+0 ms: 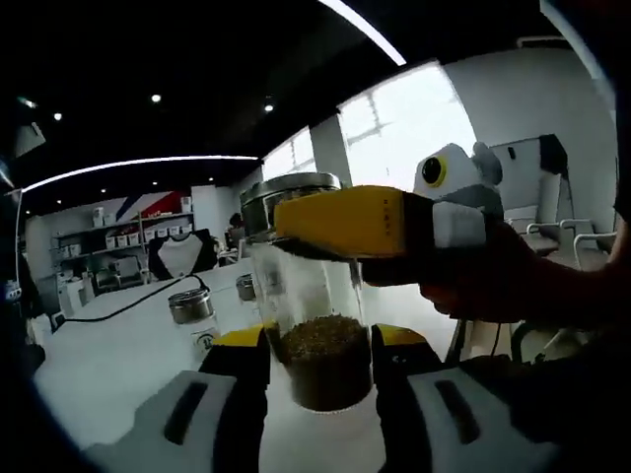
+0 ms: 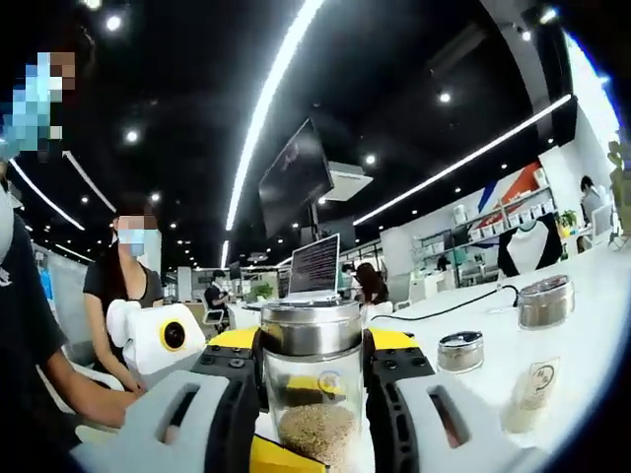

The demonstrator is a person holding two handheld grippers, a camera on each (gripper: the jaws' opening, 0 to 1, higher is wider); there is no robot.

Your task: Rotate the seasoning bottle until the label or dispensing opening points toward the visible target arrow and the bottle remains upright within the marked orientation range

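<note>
A clear glass seasoning bottle point(image 1: 317, 296) with a metal lid point(image 1: 288, 189) stands upright, its lower third filled with brown granules. My left gripper point(image 1: 320, 347) is shut on its lower body, one yellow pad on each side. My right gripper point(image 1: 296, 222) comes in from the right and clamps the bottle just under the lid. In the right gripper view the same bottle point(image 2: 314, 394) sits between my right gripper's point(image 2: 312, 357) jaws, which press on the lid point(image 2: 310, 328). A yellow jaw of the left gripper point(image 2: 278, 457) shows below it.
The white table point(image 1: 108, 360) carries a second lidded bottle point(image 1: 192, 305) and a black cable point(image 1: 138, 305). In the right gripper view a labelled bottle point(image 2: 540, 345) and a low jar point(image 2: 460, 352) stand to the right. A person point(image 2: 123, 286) stands at the left, and a laptop point(image 2: 315, 266) lies beyond.
</note>
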